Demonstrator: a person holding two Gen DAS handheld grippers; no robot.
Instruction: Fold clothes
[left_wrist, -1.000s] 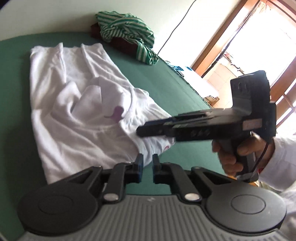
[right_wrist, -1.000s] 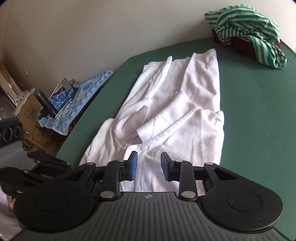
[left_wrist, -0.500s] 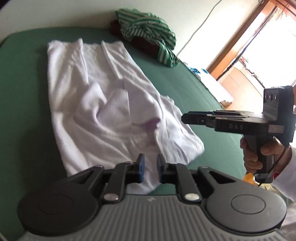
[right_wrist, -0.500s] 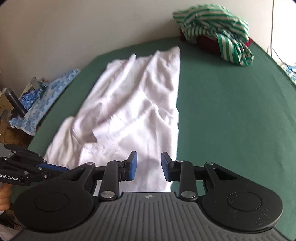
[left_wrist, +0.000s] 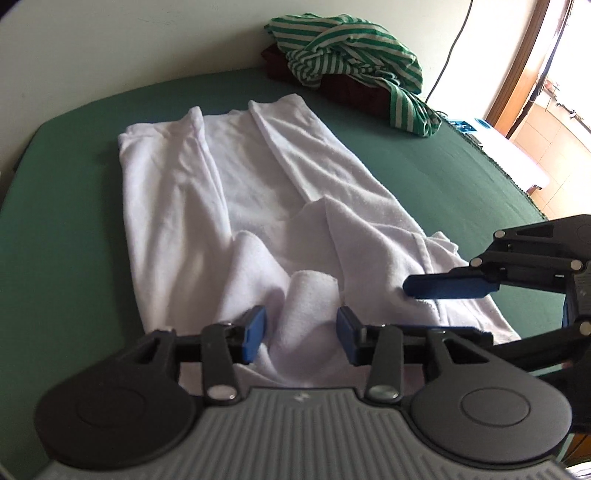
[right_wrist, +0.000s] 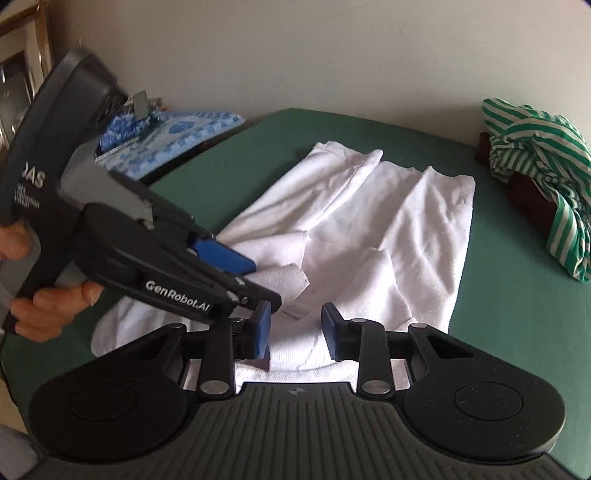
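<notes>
A white garment (left_wrist: 258, 206) lies partly folded lengthwise on the green table (left_wrist: 66, 221), its near end rumpled; it also shows in the right wrist view (right_wrist: 388, 229). My left gripper (left_wrist: 301, 334) is open, its blue pads on either side of a raised fold at the near edge. My right gripper (right_wrist: 295, 328) is open over the near hem, empty. The right gripper shows from the side in the left wrist view (left_wrist: 450, 286), just above the cloth's right part. The left gripper shows in the right wrist view (right_wrist: 229, 258), held by a hand.
A green-and-white striped garment (left_wrist: 351, 62) lies heaped on a dark red item (left_wrist: 351, 90) at the table's far right corner. A blue patterned cloth (right_wrist: 173, 133) lies beyond the table's left edge. Doorway and floor at the right (left_wrist: 535, 110).
Both grippers have come down to the near end of the white garment and opened wider. The right gripper has swung in close beside the left one.
</notes>
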